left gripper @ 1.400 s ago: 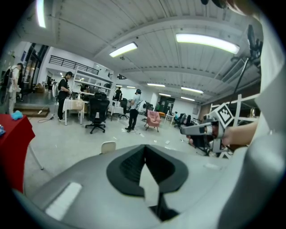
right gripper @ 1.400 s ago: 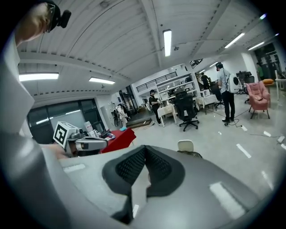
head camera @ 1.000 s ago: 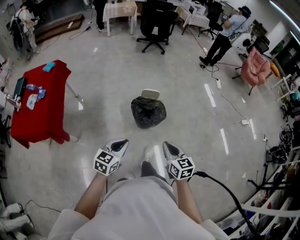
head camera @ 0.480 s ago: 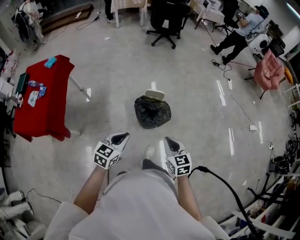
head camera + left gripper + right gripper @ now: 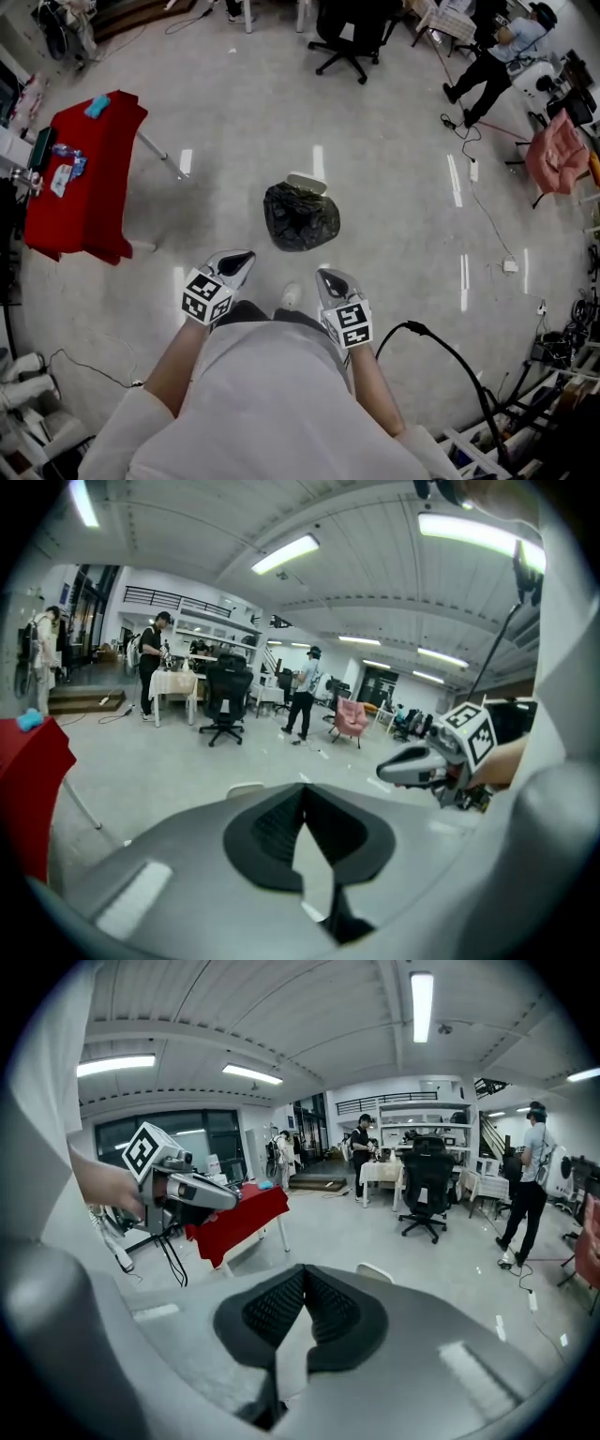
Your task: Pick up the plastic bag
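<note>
Underfoot, pale grey polished floor (image 5: 403, 225), glossy and striped with lamp glare. Slick-looking, so probably easy for a light sack to skate away from a sideways nudge instead of getting caught.

Off to the left, red cloth-draped worktop (image 5: 89, 197), soft folds hanging down, small clutter on top. Well apart from the action, no likely trouble for the reach.

Trailing from the right side, thick black cable (image 5: 450, 356), rubbery, looping over the floor near the feet. Possible snag or trip on a step forward.

Dead ahead on the floor, crumpled black plastic bag (image 5: 300, 217): rounded, lumpy, thin shiny film full of creases. Well apart from both grippers, not yet touched. Film like that probably prone to tearing, or to sliding out of a shallow pinch; safer to take a bunched fold than a taut face. Contents unseen, weight a guess, so some risk of sagging or spilling if lifted by a loose flap.

Low and close to the body, left gripper (image 5: 240, 259) and right gripper (image 5: 330, 278): hard grey shells, each with a white cube of black square markers, noses toward the bag. Jaws of both clenched tight, ribbed black pads pressed together, nothing between them. Biggest hazard from here, most likely: arriving clamped and merely poking the bag along the floor.

Smallest, flat pale oval piece (image 5: 307, 182) at the bag's far edge, smooth and rigid-looking. Touching or just beside, cannot tell. Some chance of dragging it along in the same pinch.
</note>
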`<state>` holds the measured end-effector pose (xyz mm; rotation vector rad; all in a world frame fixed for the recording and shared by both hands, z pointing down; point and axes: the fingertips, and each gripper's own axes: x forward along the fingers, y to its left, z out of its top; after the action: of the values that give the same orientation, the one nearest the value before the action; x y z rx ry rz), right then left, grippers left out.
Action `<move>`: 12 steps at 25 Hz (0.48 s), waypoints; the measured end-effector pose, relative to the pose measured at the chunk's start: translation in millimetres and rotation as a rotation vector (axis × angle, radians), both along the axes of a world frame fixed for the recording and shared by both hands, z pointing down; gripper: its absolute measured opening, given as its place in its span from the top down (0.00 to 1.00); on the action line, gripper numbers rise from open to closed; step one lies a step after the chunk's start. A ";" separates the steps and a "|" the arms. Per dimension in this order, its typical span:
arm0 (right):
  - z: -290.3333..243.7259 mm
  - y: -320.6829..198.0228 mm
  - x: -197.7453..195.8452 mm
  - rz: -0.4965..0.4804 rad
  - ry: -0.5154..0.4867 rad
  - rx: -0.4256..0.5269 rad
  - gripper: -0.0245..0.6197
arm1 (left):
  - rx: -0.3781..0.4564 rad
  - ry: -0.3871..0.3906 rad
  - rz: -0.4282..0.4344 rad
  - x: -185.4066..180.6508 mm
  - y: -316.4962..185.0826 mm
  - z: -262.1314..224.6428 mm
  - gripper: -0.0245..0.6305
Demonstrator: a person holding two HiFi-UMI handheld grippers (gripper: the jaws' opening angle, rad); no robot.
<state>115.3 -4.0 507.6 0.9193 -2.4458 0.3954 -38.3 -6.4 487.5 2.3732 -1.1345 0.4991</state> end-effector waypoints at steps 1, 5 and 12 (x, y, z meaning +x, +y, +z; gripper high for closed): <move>2.7 -2.8 0.4 -0.006 -0.001 -0.008 0.96 | -0.004 -0.005 -0.002 1.9 -4.1 1.9 0.96; 10.7 -14.7 1.7 -0.014 -0.006 -0.037 0.96 | -0.017 -0.030 0.003 4.4 -20.0 8.7 0.96; 21.4 -47.5 7.4 0.014 0.014 -0.052 0.96 | -0.011 -0.072 0.045 0.6 -55.9 18.1 0.96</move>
<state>122.7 -51.5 528.9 0.9141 -2.4058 0.4537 -37.7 -62.4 505.6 2.3930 -1.1091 0.6091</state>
